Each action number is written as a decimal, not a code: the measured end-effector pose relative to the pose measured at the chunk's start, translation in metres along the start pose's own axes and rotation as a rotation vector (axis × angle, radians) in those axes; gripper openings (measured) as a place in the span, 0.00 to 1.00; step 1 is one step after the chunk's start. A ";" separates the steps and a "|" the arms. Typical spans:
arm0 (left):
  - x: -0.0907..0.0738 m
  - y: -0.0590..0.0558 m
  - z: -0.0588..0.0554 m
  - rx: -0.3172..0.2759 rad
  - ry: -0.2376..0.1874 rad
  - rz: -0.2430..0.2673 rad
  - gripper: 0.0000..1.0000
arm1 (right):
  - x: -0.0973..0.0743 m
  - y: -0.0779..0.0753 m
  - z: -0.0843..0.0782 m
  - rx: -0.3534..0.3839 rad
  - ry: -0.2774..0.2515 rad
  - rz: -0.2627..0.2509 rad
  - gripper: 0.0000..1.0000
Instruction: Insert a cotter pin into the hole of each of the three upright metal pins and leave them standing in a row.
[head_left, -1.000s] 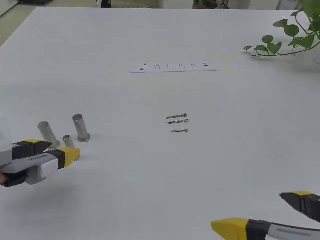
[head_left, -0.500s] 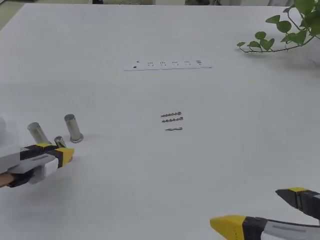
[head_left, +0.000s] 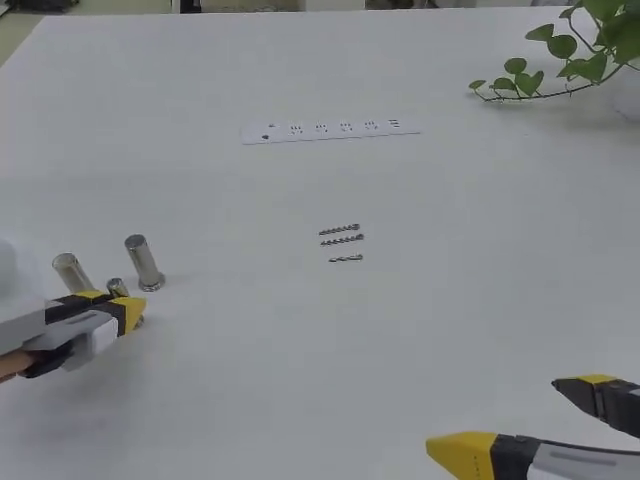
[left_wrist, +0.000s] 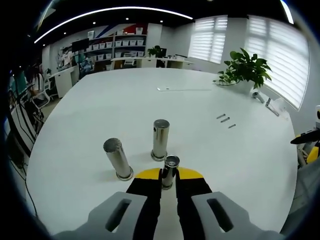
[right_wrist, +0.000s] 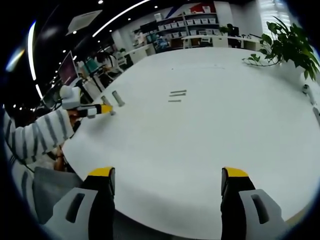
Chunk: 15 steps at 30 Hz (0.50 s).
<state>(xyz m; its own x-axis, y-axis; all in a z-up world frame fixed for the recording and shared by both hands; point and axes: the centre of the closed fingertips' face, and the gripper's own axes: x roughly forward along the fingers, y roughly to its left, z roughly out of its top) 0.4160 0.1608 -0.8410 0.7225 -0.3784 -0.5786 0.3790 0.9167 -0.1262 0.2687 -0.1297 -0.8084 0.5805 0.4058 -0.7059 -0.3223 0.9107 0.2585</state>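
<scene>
A white table (head_left: 450, 200) fills the head view. At near left, the left gripper (head_left: 125, 312) is clenched on the shortest metal pin (left_wrist: 170, 169). Its jaws press either side of the shaft low down, probably to hold the pin upright and steady while a cotter pin goes through its hole.

Just beyond stand two taller metal pins, the left tall pin (head_left: 70, 272) and the right tall pin (head_left: 143, 262). Both are upright, close to each other but apart.

The three cotter pins (head_left: 340, 242) lie flat in parallel at the table's middle, well apart from the metal pins. The right gripper (head_left: 520, 420) hangs at near right with its jaws spread wide and empty, likely ready to fetch one. The surface between it and the cotter pins is bare, an open path.

A power strip (head_left: 330, 130) lies farther back, and a plant (head_left: 575, 45) sits at far right. In the right gripper view, the held pin stands toward the table's left edge, so there is less room on that side.
</scene>
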 end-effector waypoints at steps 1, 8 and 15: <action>0.000 0.000 0.000 0.011 -0.001 0.002 0.08 | 0.000 0.000 0.000 0.001 -0.001 0.001 0.89; -0.001 -0.001 -0.001 0.016 0.006 0.001 0.08 | 0.001 0.000 -0.002 0.006 -0.001 0.008 0.88; -0.003 -0.005 -0.002 0.018 0.012 -0.001 0.07 | 0.000 -0.001 -0.002 0.005 -0.003 0.010 0.88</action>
<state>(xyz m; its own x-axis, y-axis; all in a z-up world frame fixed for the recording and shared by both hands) 0.4106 0.1576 -0.8401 0.7156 -0.3772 -0.5878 0.3897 0.9141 -0.1121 0.2673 -0.1309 -0.8098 0.5793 0.4151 -0.7015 -0.3244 0.9069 0.2687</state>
